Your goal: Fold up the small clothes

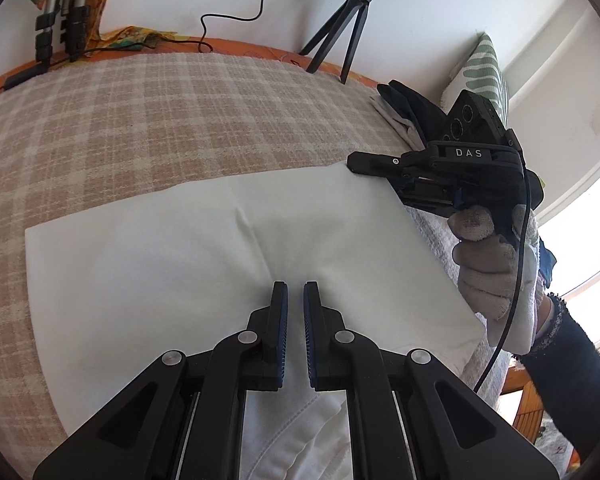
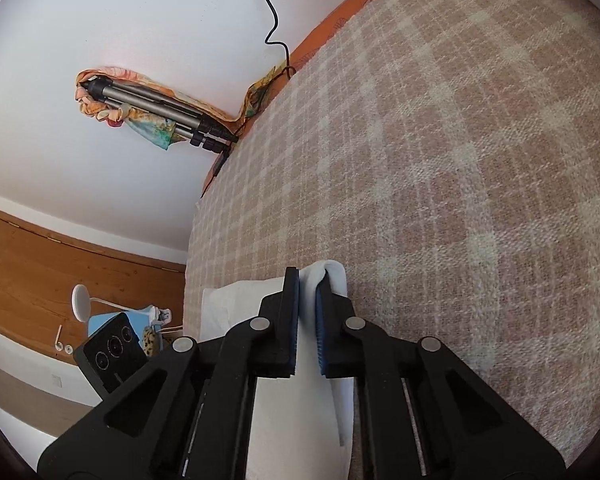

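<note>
Jaws of the right gripper [image 2: 307, 280] are clenched on a pinched-up corner of the white garment [image 1: 228, 248]; cloth bulges up between the blue pads and over the top of one. In the left wrist view that gripper sits at the garment's far right corner, carried by a gloved hand [image 1: 496, 268].

Left gripper [image 1: 295, 292] is closed down too, pads nearly together over the garment's near edge; white cloth runs under and between them, so it reads as grasping that hem, though the contact itself is not clear.

Garment lies flat on the checked blanket [image 1: 140, 120], one crease through the middle.

Handling estimate: light, limp, thin, not fragile. It sags from any single grip, so hold two corners or hem points and keep the span taut. Seams and double layers give the best bite.
</note>
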Motion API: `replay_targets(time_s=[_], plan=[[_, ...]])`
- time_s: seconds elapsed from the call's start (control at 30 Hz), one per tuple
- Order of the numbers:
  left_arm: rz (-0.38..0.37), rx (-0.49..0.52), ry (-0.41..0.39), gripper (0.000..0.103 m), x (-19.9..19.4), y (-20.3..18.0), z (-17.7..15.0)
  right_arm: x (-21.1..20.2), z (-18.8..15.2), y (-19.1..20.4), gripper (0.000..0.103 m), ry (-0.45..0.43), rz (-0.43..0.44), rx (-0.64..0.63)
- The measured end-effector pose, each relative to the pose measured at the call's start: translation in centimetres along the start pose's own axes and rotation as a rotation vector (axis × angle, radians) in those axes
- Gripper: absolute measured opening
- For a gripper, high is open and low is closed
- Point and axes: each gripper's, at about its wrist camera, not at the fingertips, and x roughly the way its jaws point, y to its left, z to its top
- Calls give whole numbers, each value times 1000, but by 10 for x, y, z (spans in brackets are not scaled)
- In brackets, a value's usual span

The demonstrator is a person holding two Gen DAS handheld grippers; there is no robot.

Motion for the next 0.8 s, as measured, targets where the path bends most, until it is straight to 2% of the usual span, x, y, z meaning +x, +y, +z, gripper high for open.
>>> replay_targets(time_s=[0.13, 0.23, 0.3, 0.4, 0.57, 0.63, 0.73, 0.8], plan=[[-9, 8, -7, 7, -10, -1, 2, -21, -2, 3, 7, -90, -108, -2], [6, 22, -52, 8, -28, 0, 5, -46, -2, -9, 7, -139, -105, 53], [32, 18, -88, 14, -38, 5, 10, -57, -3, -1, 7, -154, -133, 3], [53, -20, -132, 14, -46, 17, 21, -55, -8, 18, 7, -112, -99, -75], [104, -78, -139, 14, -39, 40, 30, -17, -25, 66, 9, -11, -186, -307], [161, -63, -128, 14, -33, 46, 29, -1, -27, 71, 17, 26, -232, -335], [225, -92, -113, 14, -30, 64, 25, 14, -28, 61, 17, 52, -344, -336], [229, -108, -129, 14, -33, 74, 24, 13, -27, 51, 15, 47, -365, -312]])
